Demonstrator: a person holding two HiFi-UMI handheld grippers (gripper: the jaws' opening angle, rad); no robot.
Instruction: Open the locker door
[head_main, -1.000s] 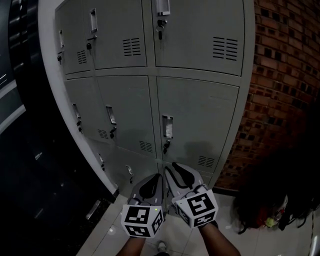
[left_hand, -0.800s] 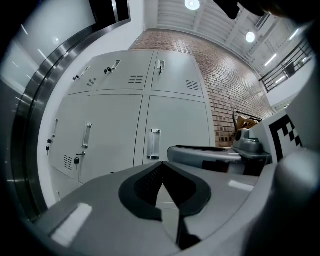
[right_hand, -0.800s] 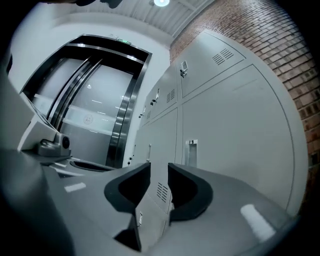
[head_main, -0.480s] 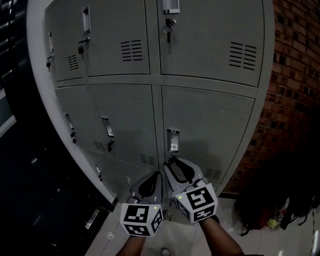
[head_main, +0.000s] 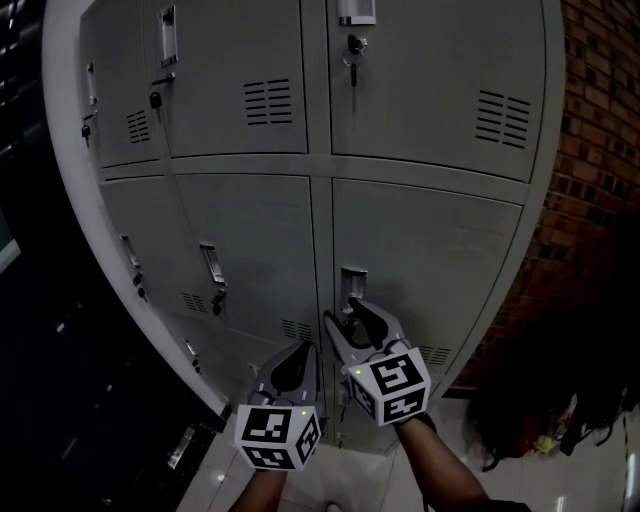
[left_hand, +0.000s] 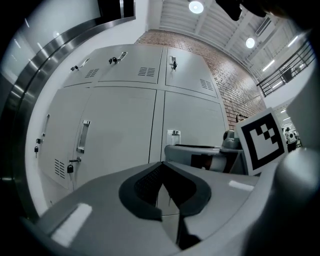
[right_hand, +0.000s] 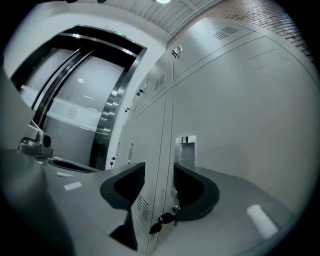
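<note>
While opening, empty tongs before handle

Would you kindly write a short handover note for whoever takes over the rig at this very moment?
Left gripper: jaws together, empty, held low beside the right one.
Right gripper: jaws opening, nothing between them, pointed at the door's edge.
Things: the grey metal locker door in the middle row is closed. Its small shiny recessed handle sits just ahead of the right gripper, untouched. A dark key hangs in the lock below it.
Done: the right gripper is up at the handle.
Left: probably take the handle with the right gripper and pull the door open.
</note>
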